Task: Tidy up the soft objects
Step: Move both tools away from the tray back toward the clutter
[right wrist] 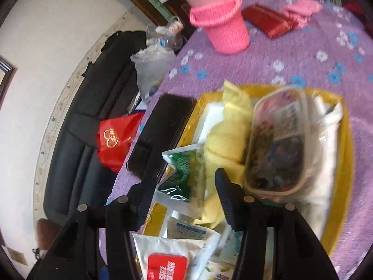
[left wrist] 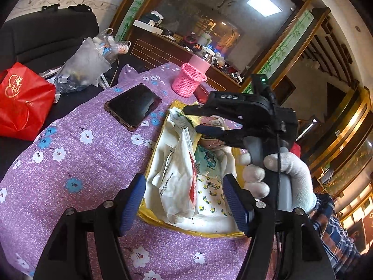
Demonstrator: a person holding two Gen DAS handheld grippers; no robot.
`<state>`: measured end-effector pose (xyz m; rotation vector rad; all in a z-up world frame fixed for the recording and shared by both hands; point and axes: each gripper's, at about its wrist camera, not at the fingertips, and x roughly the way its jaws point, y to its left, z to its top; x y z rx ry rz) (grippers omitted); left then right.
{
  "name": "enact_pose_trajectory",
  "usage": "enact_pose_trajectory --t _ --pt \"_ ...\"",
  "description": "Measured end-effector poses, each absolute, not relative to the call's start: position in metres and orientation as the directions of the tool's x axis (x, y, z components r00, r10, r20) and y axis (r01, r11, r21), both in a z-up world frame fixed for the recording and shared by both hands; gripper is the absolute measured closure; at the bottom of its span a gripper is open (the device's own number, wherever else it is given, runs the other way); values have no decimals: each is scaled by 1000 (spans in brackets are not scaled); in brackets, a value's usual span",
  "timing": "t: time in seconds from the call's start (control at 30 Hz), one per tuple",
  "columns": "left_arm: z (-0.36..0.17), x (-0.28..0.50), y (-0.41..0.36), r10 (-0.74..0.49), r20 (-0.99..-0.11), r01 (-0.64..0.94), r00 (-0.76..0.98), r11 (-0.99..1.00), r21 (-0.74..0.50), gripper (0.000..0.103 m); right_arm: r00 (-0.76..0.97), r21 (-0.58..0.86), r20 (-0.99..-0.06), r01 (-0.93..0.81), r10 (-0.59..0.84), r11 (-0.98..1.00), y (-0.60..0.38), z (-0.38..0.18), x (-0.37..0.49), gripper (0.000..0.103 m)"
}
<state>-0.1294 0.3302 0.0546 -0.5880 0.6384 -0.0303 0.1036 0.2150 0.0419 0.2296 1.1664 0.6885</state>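
**Layout of the table, seen from the left wrist.**
A tray (left wrist: 149, 212) lies at centre on the tablecloth (left wrist: 77, 170), with packets (left wrist: 179, 182) stacked inside it. A phone (left wrist: 132, 106) lies flat just beside the tray at 10 o'clock. A knitted cup holder (left wrist: 188, 80) stands behind the tray at 12 o'clock, a bottle (left wrist: 199, 64) in it. At 9 o'clock, off the cloth, a bag (left wrist: 21, 102) sits; a plastic bag (left wrist: 81, 67) lies behind it at 11 o'clock.

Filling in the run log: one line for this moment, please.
left gripper: jaws open, empty | right gripper: jaws open, empty | both over yellow tray of soft packets
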Motion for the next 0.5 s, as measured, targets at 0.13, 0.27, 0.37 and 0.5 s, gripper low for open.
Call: enact_pose_trajectory --t 0.13,0.27,0.37,0.5 --pt "56 -129 326 -206 -554 -146 807 839 -525 31 261 520 -727 -396 636 757 173 68 92 50" --pt "63 -130 310 -223 -551 -116 804 850 -514 31 324 514 -684 -422 654 747 110 99 72 43" --pt "70 -130 291 -246 -548 -73 800 866 -495 28 408 496 -650 -412 641 765 42 122 56 38" --pt "77 -124 258 -292 -552 -8 781 879 -476 25 571 437 -618 -321 540 840 -70 139 32 31"
